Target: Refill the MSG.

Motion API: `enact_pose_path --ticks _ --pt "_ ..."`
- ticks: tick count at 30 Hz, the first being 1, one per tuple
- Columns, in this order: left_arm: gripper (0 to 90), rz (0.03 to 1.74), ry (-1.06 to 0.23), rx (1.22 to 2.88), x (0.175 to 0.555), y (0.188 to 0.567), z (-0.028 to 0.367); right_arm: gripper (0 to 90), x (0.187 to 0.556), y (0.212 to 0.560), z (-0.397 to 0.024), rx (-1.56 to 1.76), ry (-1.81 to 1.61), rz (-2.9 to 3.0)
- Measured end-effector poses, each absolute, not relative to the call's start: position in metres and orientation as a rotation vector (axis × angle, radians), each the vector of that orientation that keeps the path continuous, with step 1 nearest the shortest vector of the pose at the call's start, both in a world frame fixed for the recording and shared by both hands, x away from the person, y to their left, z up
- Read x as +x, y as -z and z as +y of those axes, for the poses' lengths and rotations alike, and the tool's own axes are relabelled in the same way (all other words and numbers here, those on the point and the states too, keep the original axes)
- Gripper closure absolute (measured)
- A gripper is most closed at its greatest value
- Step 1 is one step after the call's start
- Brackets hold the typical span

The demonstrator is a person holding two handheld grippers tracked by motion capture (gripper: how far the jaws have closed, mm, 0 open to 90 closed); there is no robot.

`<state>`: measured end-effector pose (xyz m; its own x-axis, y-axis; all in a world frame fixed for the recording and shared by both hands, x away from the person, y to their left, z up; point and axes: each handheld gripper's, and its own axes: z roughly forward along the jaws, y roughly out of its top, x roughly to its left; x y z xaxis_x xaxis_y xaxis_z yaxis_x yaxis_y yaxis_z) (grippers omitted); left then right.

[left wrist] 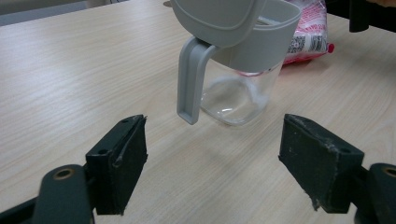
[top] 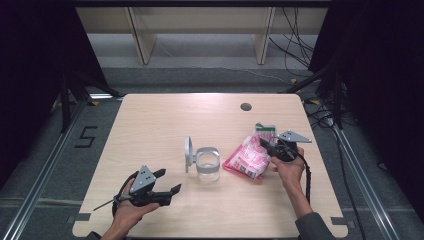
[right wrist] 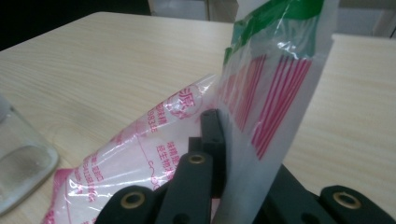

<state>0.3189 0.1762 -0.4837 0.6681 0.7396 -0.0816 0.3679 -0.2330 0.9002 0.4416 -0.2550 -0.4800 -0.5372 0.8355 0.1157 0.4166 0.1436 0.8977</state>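
I've got the right gripper (top: 266, 145) clamped on the bag's (top: 248, 157) top edge to lift it, bag right of the jar (top: 207, 164), left gripper (top: 168, 182) open near the jar, ready to steady it.

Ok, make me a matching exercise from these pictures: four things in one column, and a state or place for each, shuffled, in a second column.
Things:
1. left tool
2. right tool
3. clear jar
4. pink and white plastic bag

States:
A. stands mid-table, grey flip lid raised
B. jaws open, nothing between them
C. lies on the table, upper edge lifted
D. shut on the bag's upper edge

Pairs: 1-B, 2-D, 3-A, 4-C
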Motion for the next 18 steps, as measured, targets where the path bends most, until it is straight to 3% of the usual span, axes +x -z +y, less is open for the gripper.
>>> enact_pose_path --ticks 18 --pt "22.6 0.865 -0.445 1.847 0.316 0.485 0.174 90.0 0.408 0.446 -0.241 0.951 -1.454 2.027"
